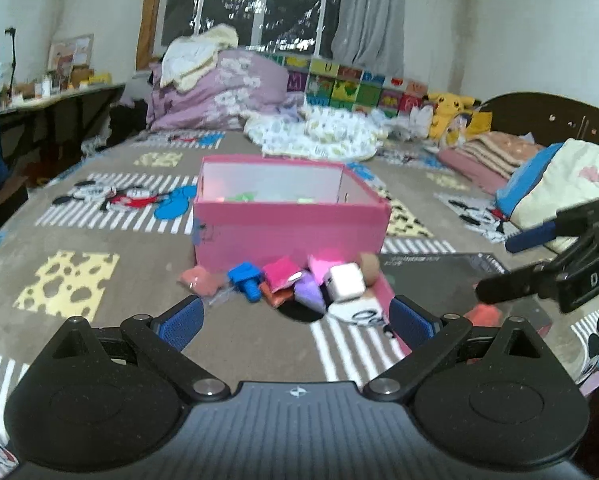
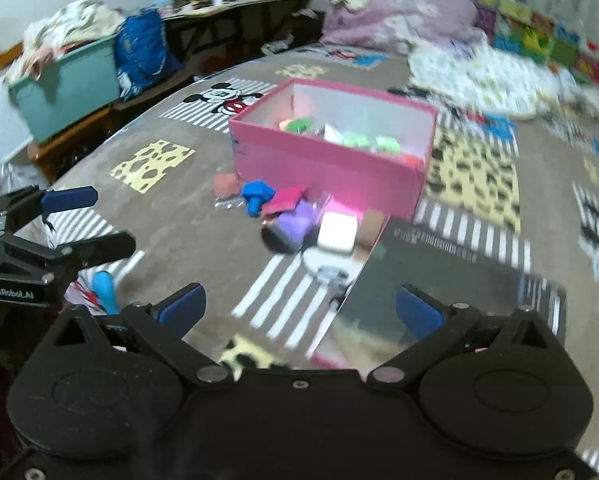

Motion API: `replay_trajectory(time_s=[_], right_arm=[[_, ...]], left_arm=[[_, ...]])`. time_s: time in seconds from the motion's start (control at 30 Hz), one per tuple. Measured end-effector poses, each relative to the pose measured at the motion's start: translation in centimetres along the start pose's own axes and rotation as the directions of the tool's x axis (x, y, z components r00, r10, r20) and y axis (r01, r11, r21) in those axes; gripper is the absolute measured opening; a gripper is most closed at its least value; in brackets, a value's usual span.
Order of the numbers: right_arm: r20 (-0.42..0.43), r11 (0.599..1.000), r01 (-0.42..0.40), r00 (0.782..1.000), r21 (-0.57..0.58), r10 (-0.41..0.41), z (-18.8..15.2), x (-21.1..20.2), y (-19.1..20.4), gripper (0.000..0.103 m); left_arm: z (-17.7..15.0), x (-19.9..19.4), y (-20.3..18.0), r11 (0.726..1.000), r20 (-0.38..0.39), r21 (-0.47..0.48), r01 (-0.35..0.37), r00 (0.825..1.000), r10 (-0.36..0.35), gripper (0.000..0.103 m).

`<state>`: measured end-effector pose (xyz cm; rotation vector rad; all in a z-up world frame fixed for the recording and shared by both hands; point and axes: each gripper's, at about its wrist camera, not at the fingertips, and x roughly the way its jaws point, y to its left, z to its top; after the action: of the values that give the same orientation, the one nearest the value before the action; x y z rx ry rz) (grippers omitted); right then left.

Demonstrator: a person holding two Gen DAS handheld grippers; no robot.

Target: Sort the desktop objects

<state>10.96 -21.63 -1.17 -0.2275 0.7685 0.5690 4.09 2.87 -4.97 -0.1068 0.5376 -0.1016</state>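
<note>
Looking along your left gripper (image 1: 295,320), its fingers stand spread and hold nothing; the loose pile lies just ahead against the pink box (image 1: 291,236). Go for the blue toy bolt (image 1: 245,280) at the pile's near edge, keeping off the white cube (image 1: 345,282) and purple packet (image 1: 309,292). From the right wrist, your right gripper (image 2: 299,312) is also spread and empty, over the dark lid (image 2: 439,276); keep it well apart from the left

Bedroom: dark window (image 1: 259,0), grey curtain (image 1: 369,12), white walls, cluttered desk (image 1: 51,96) left, dark headboard (image 1: 555,116).
</note>
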Motion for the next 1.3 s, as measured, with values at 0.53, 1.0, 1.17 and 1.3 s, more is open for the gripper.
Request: replay_trajectory(time_s=[0.53, 1.0, 1.17, 1.3], right_arm=[[-0.057, 0.958, -0.064, 0.997, -0.279, 0.050, 4.1, 6.6, -1.3, 0.102], [-0.049, 0.949, -0.052, 0.998, -0.310, 0.039, 5.2, 11.1, -3.6, 0.102], [-0.066, 0.940, -0.073, 0.996, -0.333, 0.054, 5.1, 12.8, -3.7, 0.102], [-0.081, 0.934, -0.082, 0.995, -0.349, 0.057, 5.2, 14.0, -3.6, 0.102]], left_arm=[[-0.1, 5.3, 4.6, 0.999, -0.031, -0.020, -0.025, 0.999, 0.024, 0.100], [1.8, 12.2, 7.7, 0.982, -0.063, 0.190, -0.011, 0.998, 0.024, 0.094], [1.2, 14.9, 8.8, 0.963, -0.091, 0.267, 0.041, 0.996, -0.017, 0.084], [0.9, 16.1, 9.0, 0.942, -0.102, 0.324, 0.084, 0.993, -0.054, 0.083]])
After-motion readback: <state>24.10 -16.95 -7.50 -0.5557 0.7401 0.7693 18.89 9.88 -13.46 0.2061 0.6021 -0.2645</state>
